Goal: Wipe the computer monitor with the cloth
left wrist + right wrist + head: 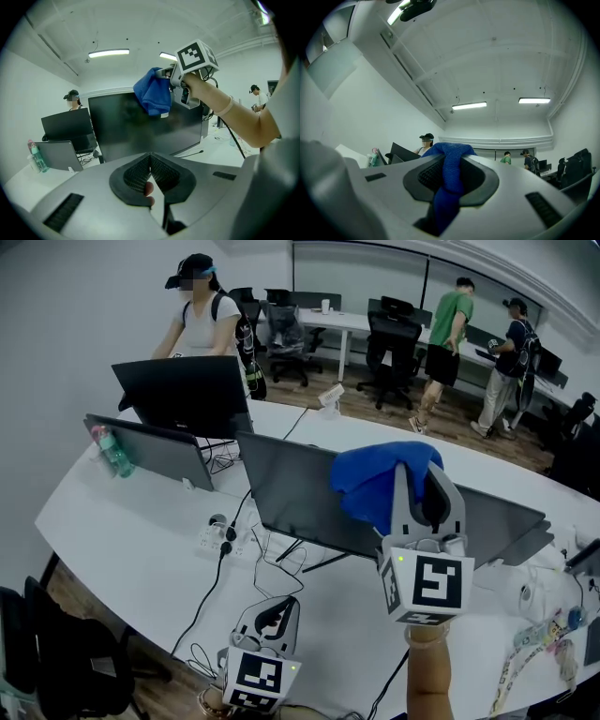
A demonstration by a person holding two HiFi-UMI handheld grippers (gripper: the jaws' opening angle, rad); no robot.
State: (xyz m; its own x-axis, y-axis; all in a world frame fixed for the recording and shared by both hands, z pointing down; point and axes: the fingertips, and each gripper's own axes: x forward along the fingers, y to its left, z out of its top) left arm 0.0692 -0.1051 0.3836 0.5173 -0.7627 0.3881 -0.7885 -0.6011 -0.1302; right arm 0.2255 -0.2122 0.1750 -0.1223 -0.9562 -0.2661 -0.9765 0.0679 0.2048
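Head view puts the blue cloth [380, 486] at the top edge of the middle monitor [300, 498], bunched and hanging from the right claw [419, 486], whose jaws are clamped on a narrow fold of it. The left gripper view shows the cloth [153, 96] against the upper part of the dark screen [140, 129], though whether fabric actually touches glass cannot be told.

The left claw [272, 617] hangs low over the white surface [122, 531], well apart from the monitor, jaws together on nothing.

Risks, as I judge them:
- The pinch takes only a thin strip, so a firm drag could pull the cloth free.
- Pressing high on the panel could rock or tip the monitor.
- If the bunch shifts, the hard jaw tips could scrape the screen.

The right gripper view shows only cloth [450, 173], ceiling and distant people, no screen. The monitor's stand is hidden. A small pinkish shape behind the left jaws is unclear.
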